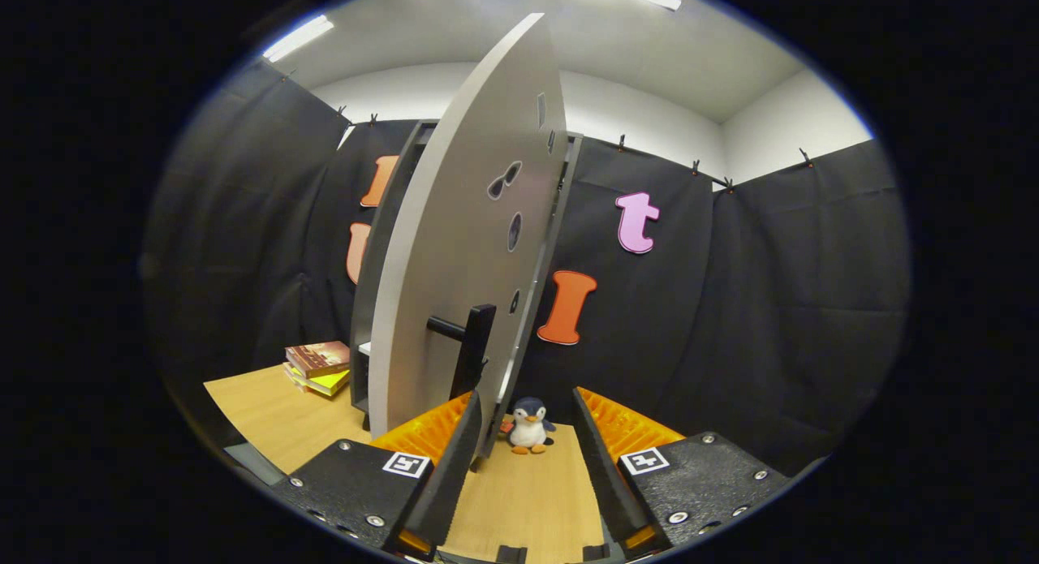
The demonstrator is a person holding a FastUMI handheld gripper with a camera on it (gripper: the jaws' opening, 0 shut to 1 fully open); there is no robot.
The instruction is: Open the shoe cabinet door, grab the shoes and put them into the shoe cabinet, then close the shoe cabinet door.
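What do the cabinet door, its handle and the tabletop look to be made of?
The grey shoe cabinet door: probably painted or laminated board, matte and flat-edged. Its black bar handle: dark, smooth metal or plastic, hard to tell. The light wooden tabletop: wood-grain laminate or veneer. The claw is open, its left finger by the door's edge.

Cabinet [390, 256] interior hidden behind door [454, 247]; book stack [318, 368] partly hidden by cabinet.

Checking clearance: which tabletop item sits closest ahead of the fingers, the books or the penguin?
The penguin toy, standing between the open gripper fingers; the books lie beyond the cabinet door.
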